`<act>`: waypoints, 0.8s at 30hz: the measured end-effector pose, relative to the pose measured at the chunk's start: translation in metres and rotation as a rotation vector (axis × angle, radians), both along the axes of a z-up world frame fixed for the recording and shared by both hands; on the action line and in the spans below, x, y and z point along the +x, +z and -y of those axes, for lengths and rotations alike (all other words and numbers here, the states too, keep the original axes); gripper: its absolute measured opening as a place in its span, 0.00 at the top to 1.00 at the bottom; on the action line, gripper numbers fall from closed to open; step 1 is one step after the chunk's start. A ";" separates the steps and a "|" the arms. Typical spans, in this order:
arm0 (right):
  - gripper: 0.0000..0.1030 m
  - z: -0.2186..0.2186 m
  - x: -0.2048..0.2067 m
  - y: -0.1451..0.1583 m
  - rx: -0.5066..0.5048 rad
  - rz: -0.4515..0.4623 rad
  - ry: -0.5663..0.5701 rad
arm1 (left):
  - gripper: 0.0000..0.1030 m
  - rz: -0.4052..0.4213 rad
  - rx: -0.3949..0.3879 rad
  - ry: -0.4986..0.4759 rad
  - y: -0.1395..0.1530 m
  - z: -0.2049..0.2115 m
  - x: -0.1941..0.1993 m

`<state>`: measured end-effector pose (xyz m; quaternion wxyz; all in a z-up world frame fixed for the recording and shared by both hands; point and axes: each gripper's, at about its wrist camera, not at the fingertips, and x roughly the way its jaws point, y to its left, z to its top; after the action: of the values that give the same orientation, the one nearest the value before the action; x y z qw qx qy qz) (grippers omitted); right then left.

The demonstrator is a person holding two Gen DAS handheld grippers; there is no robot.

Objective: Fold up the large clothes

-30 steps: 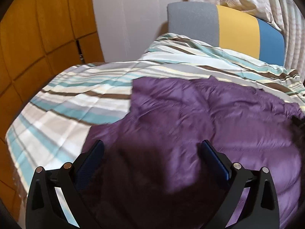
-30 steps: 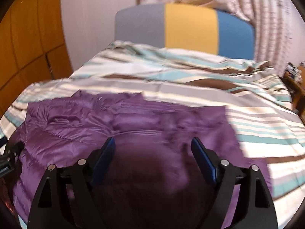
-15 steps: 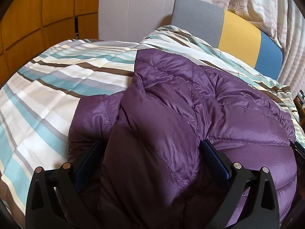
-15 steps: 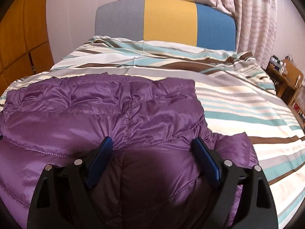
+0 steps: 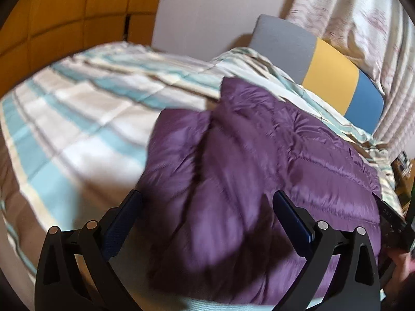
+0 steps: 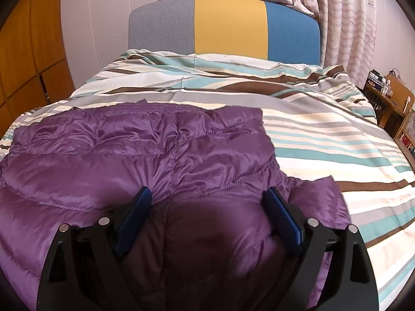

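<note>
Purple quilted puffer jacket lies bunched between both splayed jaws of left hand-held gripper and right hand-held gripper

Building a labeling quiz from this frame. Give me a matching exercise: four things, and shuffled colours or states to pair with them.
Things:
1. down jacket
2. bed cover
3. headboard
4. left gripper

Descriptions:
A. grey, yellow and blue panels
B. open, fingers spread wide
C. shiny purple, quilted
D. teal, brown and cream stripes

Pairs: 1-C, 2-D, 3-A, 4-B
</note>
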<state>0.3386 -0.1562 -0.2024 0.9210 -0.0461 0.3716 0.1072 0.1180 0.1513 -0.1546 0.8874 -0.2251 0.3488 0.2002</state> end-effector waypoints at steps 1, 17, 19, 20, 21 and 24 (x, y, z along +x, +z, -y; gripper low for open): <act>0.14 0.001 -0.006 0.005 0.002 0.014 0.003 | 0.03 0.002 -0.034 0.009 -0.002 -0.004 -0.006; 0.91 -0.027 -0.127 0.028 0.244 -0.046 0.291 | 0.16 0.117 -0.307 -0.088 -0.016 0.022 -0.056; 0.91 -0.039 -0.130 0.029 0.218 -0.033 0.323 | 0.16 0.125 -0.336 -0.098 -0.019 0.023 -0.053; 0.91 -0.043 -0.129 0.029 0.207 -0.028 0.330 | 0.16 0.134 -0.356 -0.113 -0.019 0.025 -0.050; 0.91 -0.046 -0.125 0.027 0.199 -0.027 0.332 | 0.16 0.144 -0.381 -0.129 -0.020 0.026 -0.047; 0.91 -0.057 -0.113 0.011 0.175 -0.082 0.340 | 0.16 0.157 -0.401 -0.144 -0.020 0.033 -0.039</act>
<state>0.2253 -0.0989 -0.1912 0.8742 -0.0235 0.3851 0.2949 0.0790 0.1185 -0.1748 0.8613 -0.3866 0.3266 0.0447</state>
